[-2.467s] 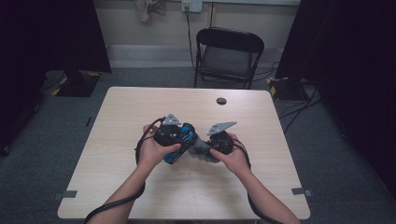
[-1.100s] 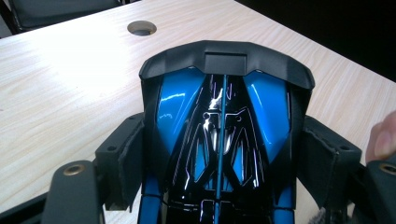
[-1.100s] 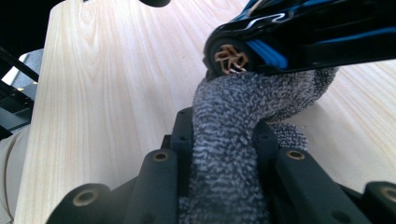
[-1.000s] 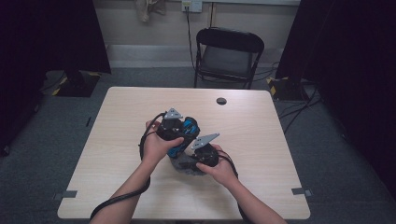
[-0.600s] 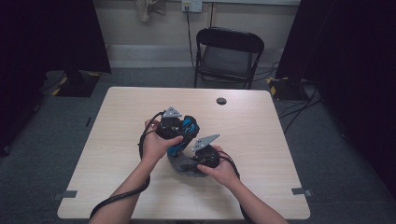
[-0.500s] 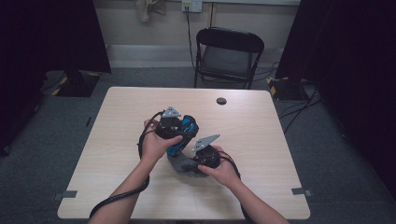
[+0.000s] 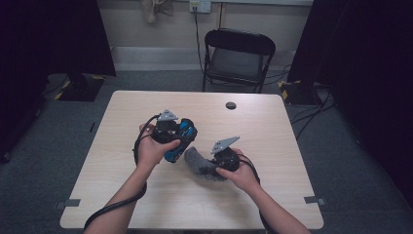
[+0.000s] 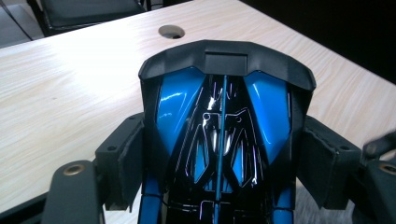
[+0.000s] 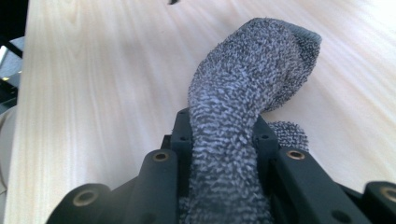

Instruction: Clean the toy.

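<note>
Nearest to me, my right claw [image 7: 207, 163] is clamped on a grey cloth [image 9: 243, 107]; the cloth runs between both pads and bulges beyond them, its free end drooping toward the table [image 7: 272, 126]. Just beyond the cloth, my left claw [image 8: 219, 154] grips a blue and black toy car [image 8: 219, 116] across its body, one pad against each flank. The car sits just left of the cloth, raised off the table. Beyond the car, near the table's far edge, is a round cable hole [image 7: 231, 105].
</note>
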`<action>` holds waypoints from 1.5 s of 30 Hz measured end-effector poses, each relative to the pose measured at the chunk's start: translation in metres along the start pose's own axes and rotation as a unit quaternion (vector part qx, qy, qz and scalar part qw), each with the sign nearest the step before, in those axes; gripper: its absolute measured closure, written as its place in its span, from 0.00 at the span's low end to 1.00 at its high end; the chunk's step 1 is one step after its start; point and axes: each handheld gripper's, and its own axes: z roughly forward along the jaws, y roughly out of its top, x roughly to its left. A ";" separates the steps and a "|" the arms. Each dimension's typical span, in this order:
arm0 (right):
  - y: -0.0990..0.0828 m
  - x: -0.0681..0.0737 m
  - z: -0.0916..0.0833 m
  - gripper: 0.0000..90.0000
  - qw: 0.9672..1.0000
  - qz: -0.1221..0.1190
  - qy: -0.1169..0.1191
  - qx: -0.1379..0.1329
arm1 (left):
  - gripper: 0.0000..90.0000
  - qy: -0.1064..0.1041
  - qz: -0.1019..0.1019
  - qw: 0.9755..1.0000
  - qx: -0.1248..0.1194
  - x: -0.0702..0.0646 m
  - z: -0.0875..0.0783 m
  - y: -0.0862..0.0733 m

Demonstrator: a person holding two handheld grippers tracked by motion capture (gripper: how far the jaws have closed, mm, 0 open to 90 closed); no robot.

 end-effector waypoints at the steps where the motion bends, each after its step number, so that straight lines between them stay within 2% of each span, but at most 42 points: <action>1: -0.001 -0.004 -0.004 0.78 1.000 0.005 -0.007 -0.004 | 0.28 0.004 0.002 1.000 0.005 0.003 -0.002 -0.003; 5: -0.002 -0.014 -0.015 0.78 0.999 0.019 -0.022 -0.013 | 0.28 0.009 -0.002 1.000 0.010 0.009 -0.006 -0.009; 10: -0.003 -0.022 -0.024 0.78 0.999 0.022 -0.037 -0.013 | 0.28 0.017 -0.005 1.000 0.020 0.017 -0.010 -0.017; 20: -0.020 -0.048 -0.047 0.78 0.995 0.060 -0.076 -0.019 | 0.28 0.032 -0.018 0.999 0.038 0.035 -0.019 -0.034; 23: -0.027 -0.058 -0.057 0.78 0.993 0.075 -0.092 -0.021 | 0.28 0.037 -0.019 0.998 0.044 0.039 -0.021 -0.038; 28: -0.032 -0.065 -0.064 0.78 0.991 0.079 -0.109 -0.012 | 0.28 0.045 -0.021 0.997 0.051 0.045 -0.023 -0.045; 31: -0.040 -0.073 -0.072 0.78 0.988 0.092 -0.123 -0.014 | 0.28 0.050 -0.023 0.997 0.059 0.049 -0.024 -0.050; 32: -0.040 -0.073 -0.072 0.78 0.988 0.092 -0.123 -0.014 | 0.28 0.050 -0.023 0.997 0.059 0.049 -0.024 -0.050; 41: -0.056 -0.091 -0.090 0.78 0.980 0.122 -0.156 -0.014 | 0.28 0.070 -0.032 0.994 0.077 0.065 -0.028 -0.062; 43: -0.058 -0.093 -0.092 0.77 0.979 0.125 -0.158 -0.015 | 0.28 0.071 -0.033 0.994 0.079 0.067 -0.029 -0.063; 45: -0.064 -0.097 -0.097 0.78 0.977 0.135 -0.168 -0.015 | 0.28 0.076 -0.034 0.993 0.080 0.071 -0.030 -0.066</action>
